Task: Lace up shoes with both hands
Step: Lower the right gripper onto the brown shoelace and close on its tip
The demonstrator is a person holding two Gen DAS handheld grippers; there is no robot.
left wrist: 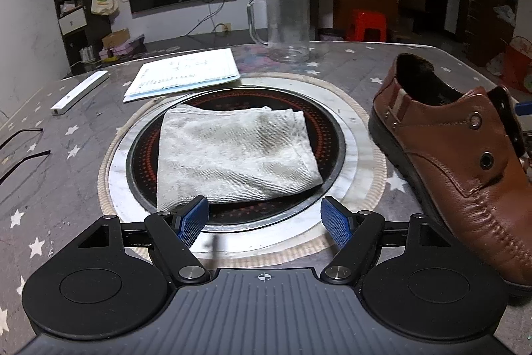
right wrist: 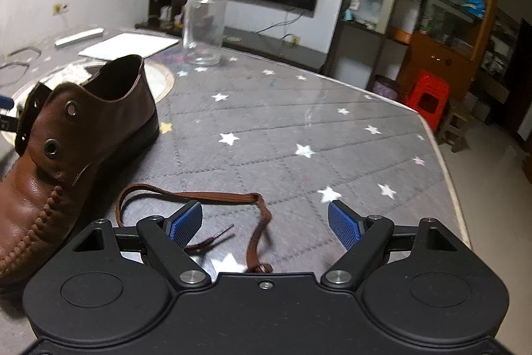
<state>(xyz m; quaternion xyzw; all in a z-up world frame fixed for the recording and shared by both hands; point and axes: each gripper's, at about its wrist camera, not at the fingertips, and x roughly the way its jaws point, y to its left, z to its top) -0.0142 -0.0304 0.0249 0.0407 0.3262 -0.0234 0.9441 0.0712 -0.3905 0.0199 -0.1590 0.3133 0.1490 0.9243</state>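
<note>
A brown leather shoe (left wrist: pixel 459 152) lies on the star-patterned table at the right of the left wrist view, its metal eyelets bare of lace. In the right wrist view the same shoe (right wrist: pixel 69 148) fills the left side. A loose brown shoelace (right wrist: pixel 252 205) lies curled on the table just beyond my right gripper (right wrist: pixel 265 223), which is open with nothing between its blue pads (right wrist: pixel 344 227). One lace end lies near its left pad. My left gripper (left wrist: pixel 265 220) is open too, hovering over the near rim of a round cooktop, left of the shoe.
A folded white cloth (left wrist: pixel 232 152) lies on the round cooktop (left wrist: pixel 332 135) set in the table. Behind it are papers (left wrist: pixel 186 75), a white bar (left wrist: pixel 79 92) and a glass jar with a handle (left wrist: pixel 287 22). The table's right edge (right wrist: pixel 442 155) drops to the floor by a red stool (right wrist: pixel 427 95).
</note>
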